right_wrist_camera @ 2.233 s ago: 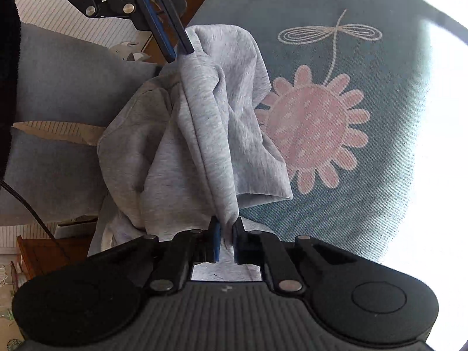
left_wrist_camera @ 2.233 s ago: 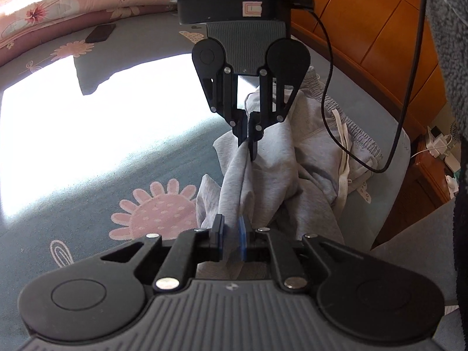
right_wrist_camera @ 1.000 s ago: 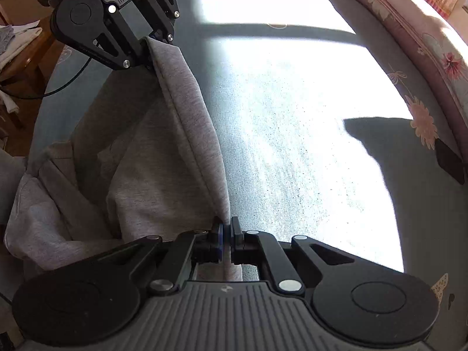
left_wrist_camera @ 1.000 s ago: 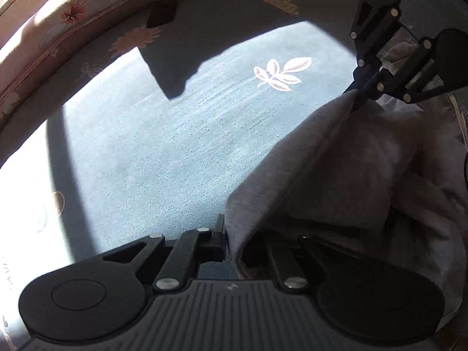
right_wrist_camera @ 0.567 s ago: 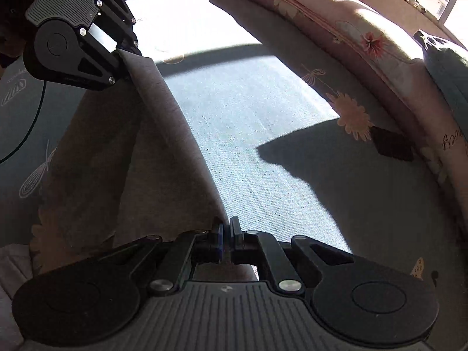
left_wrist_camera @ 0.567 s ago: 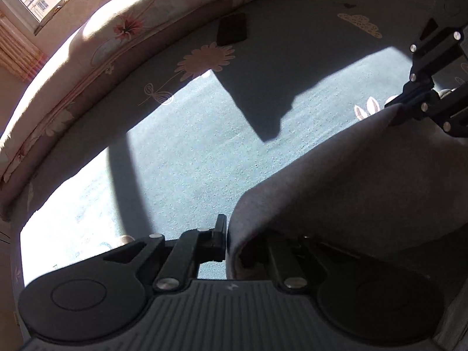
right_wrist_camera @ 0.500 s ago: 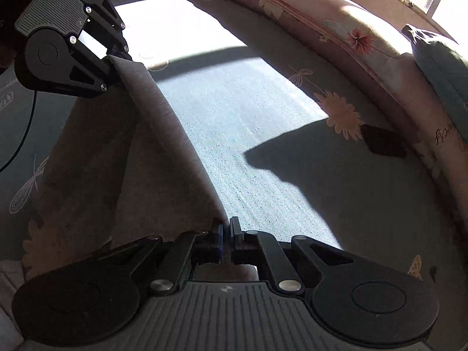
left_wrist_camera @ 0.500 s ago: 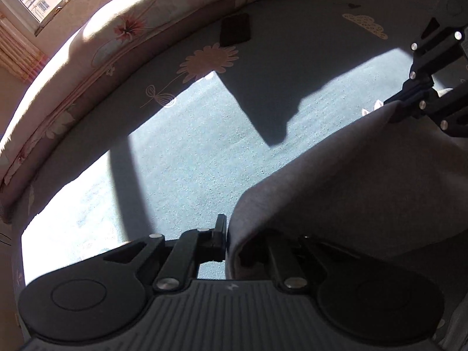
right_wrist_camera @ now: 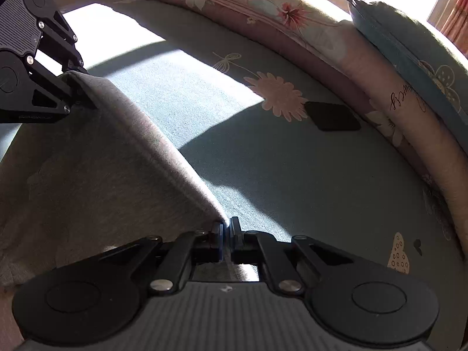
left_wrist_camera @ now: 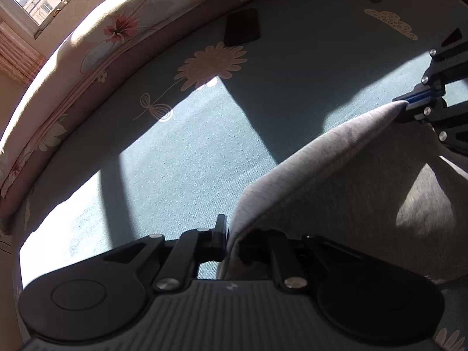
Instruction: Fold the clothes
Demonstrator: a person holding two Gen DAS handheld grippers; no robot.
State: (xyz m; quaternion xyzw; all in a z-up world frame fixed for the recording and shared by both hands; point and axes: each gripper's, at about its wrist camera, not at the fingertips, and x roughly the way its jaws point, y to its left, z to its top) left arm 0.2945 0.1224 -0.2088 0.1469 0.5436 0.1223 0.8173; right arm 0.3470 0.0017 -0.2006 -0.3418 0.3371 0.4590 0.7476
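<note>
Held a grey garment (left_wrist_camera: 345, 181) stretched above the teal flowered bed sheet (left_wrist_camera: 187, 152), its hemmed edge running taut between the two tools. Left hand-held gripper (left_wrist_camera: 231, 234) clamped on the near corner of that edge, right hand-held gripper (right_wrist_camera: 225, 231) pinched shut on the opposite corner, fingers pressed together over the cloth. Lay beyond, near the pink floral bolster (right_wrist_camera: 292, 14): a dark phone (right_wrist_camera: 332, 116) flat on the sheet beside a printed daisy (right_wrist_camera: 278, 93).
</note>
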